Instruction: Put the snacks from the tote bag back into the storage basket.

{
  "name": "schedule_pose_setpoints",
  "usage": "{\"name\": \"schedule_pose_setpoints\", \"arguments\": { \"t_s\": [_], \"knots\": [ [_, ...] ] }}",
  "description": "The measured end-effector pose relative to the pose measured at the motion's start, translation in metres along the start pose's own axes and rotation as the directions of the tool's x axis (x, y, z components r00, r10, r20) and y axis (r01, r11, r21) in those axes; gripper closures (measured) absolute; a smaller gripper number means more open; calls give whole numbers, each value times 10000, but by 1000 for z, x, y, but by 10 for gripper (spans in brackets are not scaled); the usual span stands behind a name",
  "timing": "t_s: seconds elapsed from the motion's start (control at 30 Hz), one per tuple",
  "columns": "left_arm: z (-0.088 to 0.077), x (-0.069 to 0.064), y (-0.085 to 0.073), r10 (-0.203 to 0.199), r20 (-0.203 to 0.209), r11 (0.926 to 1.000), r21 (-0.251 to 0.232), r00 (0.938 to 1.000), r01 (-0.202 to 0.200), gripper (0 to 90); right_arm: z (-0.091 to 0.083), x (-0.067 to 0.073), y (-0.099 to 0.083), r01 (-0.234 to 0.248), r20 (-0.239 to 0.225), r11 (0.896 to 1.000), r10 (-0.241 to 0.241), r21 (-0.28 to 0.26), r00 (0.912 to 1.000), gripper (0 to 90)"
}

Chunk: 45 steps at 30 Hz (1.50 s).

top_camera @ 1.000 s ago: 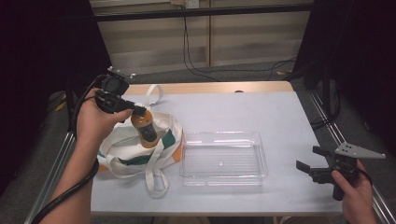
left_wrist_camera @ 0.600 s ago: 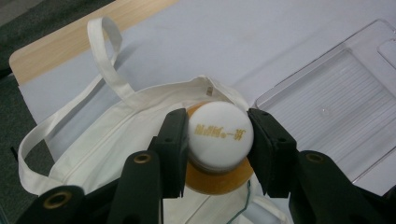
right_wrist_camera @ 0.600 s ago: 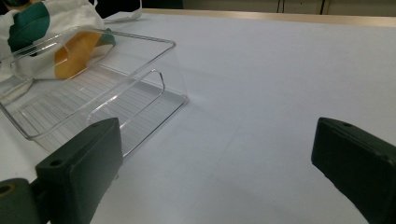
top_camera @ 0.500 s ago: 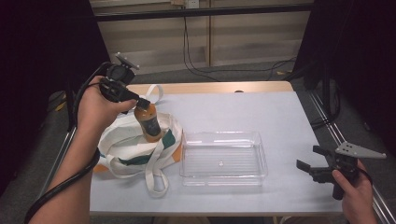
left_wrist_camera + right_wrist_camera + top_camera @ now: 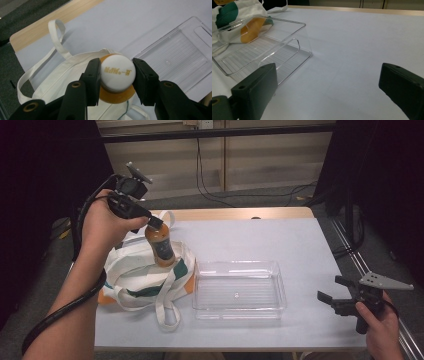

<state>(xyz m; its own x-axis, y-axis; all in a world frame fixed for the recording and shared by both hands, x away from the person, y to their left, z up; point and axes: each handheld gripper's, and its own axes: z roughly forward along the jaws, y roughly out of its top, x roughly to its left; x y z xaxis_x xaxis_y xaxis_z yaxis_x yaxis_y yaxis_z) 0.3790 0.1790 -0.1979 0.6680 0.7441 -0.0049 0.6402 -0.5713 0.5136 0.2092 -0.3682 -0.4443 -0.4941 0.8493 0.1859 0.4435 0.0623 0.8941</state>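
Observation:
My left gripper (image 5: 156, 222) is shut on the white cap of an orange-brown bottle (image 5: 161, 246) and holds it tilted, half out of a white tote bag (image 5: 131, 272) with green and orange print. Seen along the left gripper (image 5: 117, 75), both black pads press the sides of the bottle's white cap (image 5: 117, 72), with the tote bag (image 5: 57, 80) below. A clear plastic tray (image 5: 239, 289) lies empty right of the bag. My right gripper (image 5: 334, 296) rests at the table's right front corner, open, nothing between its jaws (image 5: 327, 85).
The tote's long handles (image 5: 167, 312) trail toward the table's front edge and back left. The clear tray's near corner (image 5: 294, 50) lies left of the right gripper. Bare white tabletop (image 5: 260, 240) stretches behind the tray. Cables run over the floor beyond the table.
My left gripper has lifted the bottle higher out of the tote bag and slightly back. The right gripper has stayed where it was.

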Motion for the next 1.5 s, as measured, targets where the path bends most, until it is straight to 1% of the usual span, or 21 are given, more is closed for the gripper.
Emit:
{"name": "schedule_pose_setpoints", "arguments": {
  "t_s": [0.3,0.33,0.37,0.4,0.5,0.57,0.6,0.73,0.8,0.87,0.9,1.0,1.07,1.17,1.23,1.27,1.3,1.33,1.4,1.43,1.5],
  "knots": [
    [-8,-1,7,-71,106,9999,-115,9999,72,595,0,0,0,-7,-19,10000,7,21,10000,18],
    [-9,-1,8,-29,69,10000,-79,10000,29,594,0,0,0,-7,-22,10000,7,8,10000,18],
    [-10,-2,9,-103,129,9999,-41,9999,103,594,0,0,0,-10,-30,10000,10,-6,10000,18],
    [-10,-2,10,-57,99,10000,-66,9999,57,595,1,1,0,-65,-10,10000,65,-21,10000,18],
    [-12,-4,14,27,163,10000,48,9999,-28,595,1,0,0,-5,-42,10000,5,2,10000,18],
    [-12,-6,16,9,219,10000,70,9998,-11,595,1,1,0,-66,-87,10000,66,12,9999,18],
    [-13,-6,17,90,261,9999,130,9996,-93,595,1,0,0,-53,-90,10000,53,9,9999,18],
    [-13,-10,21,139,344,9997,204,9993,-146,595,1,1,0,-33,-97,10000,33,14,9999,18],
    [-14,-12,23,293,419,9993,227,9987,-303,595,1,1,0,-32,-96,10000,32,12,9999,18],
    [-13,-14,26,271,429,9993,262,9987,-282,594,1,1,0,-101,-92,9999,101,-3,9999,18],
    [-13,-15,27,311,448,9990,316,9985,-325,595,0,0,0,-23,-87,10000,23,-12,10000,18],
    [-12,-19,30,375,462,9981,470,9982,-397,594,-1,0,0,-142,-128,9999,141,-85,9998,18],
    [-12,-23,33,495,500,9971,557,9975,-522,594,0,0,0,-84,-127,9999,83,-108,9999,18],
    [-11,-25,35,468,560,9974,519,9973,-497,594,0,0,0,-131,-159,9999,130,-94,9998,18],
    [-11,-27,36,567,655,9968,526,9962,-602,594,0,0,0,-130,-174,9999,128,-93,9998,18],
    [-10,-29,37,548,656,9967,562,9963,-585,594,0,0,0,-132,-177,9999,130,-94,9998,18],
    [-9,-29,38,665,663,9958,590,9956,-705,595,0,0,0,-104,-201,9999,102,-83,9997,18],
    [-9,-29,39,771,746,9936,772,9942,-829,594,0,0,0,-148,-198,9999,146,-76,9997,18],
    [-7,-31,40,769,703,9937,767,9946,-823,594,0,-1,0,-167,-205,9998,165,-106,9997,18],
    [-7,-32,41,780,755,9931,813,9941,-841,594,0,-1,0,-205,-215,9997,202,-113,9996,18],
    [-5,-35,44,897,724,9905,980,9933,-966,594,0,-1,0,-250,-250,9996,246,-126,9994,18]
  ]
}}
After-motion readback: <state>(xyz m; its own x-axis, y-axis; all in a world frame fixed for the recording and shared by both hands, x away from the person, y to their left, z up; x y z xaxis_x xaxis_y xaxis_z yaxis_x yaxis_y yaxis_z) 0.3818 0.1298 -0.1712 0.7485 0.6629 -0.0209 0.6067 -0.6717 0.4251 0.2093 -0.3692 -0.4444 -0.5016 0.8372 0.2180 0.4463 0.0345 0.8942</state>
